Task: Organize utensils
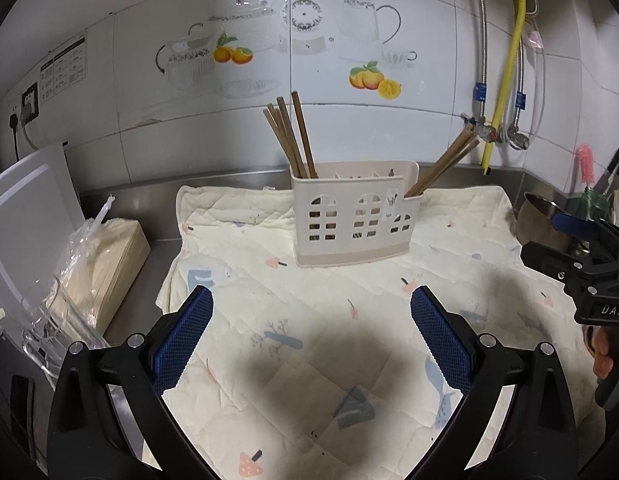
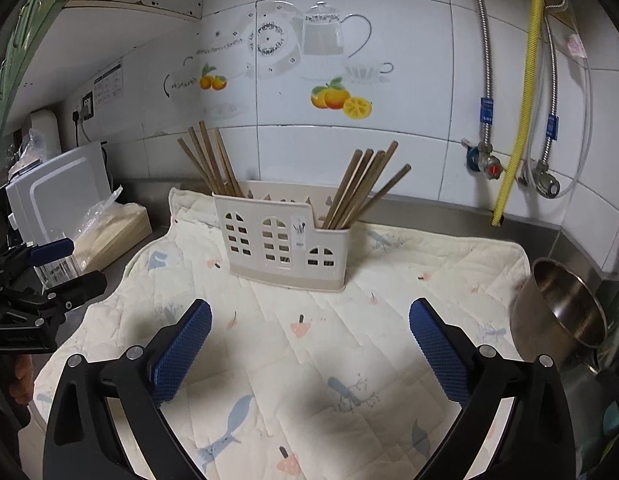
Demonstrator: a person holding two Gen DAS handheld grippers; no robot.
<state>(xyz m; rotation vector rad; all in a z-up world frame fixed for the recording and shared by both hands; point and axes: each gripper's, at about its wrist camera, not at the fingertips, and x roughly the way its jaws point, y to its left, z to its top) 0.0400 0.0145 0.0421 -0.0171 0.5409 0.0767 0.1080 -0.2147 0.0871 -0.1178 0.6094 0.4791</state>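
A beige plastic utensil holder (image 1: 351,220) (image 2: 285,236) stands on a cream patterned cloth (image 1: 309,320) (image 2: 309,340) near the wall. One bunch of brown chopsticks (image 1: 291,136) (image 2: 211,160) leans in its left compartment, another bunch (image 1: 445,164) (image 2: 365,188) in its right. My left gripper (image 1: 311,316) is open and empty, hovering over the cloth in front of the holder. My right gripper (image 2: 309,320) is open and empty too. Each shows at the edge of the other's view, the right gripper (image 1: 581,264) and the left gripper (image 2: 37,280).
A steel bowl (image 2: 561,312) (image 1: 541,220) sits at the cloth's right edge. A bagged wooden stack (image 1: 105,264) (image 2: 109,232) and a white appliance (image 1: 25,208) (image 2: 57,192) stand at left. Pipes and valves (image 2: 509,160) run down the tiled wall at right.
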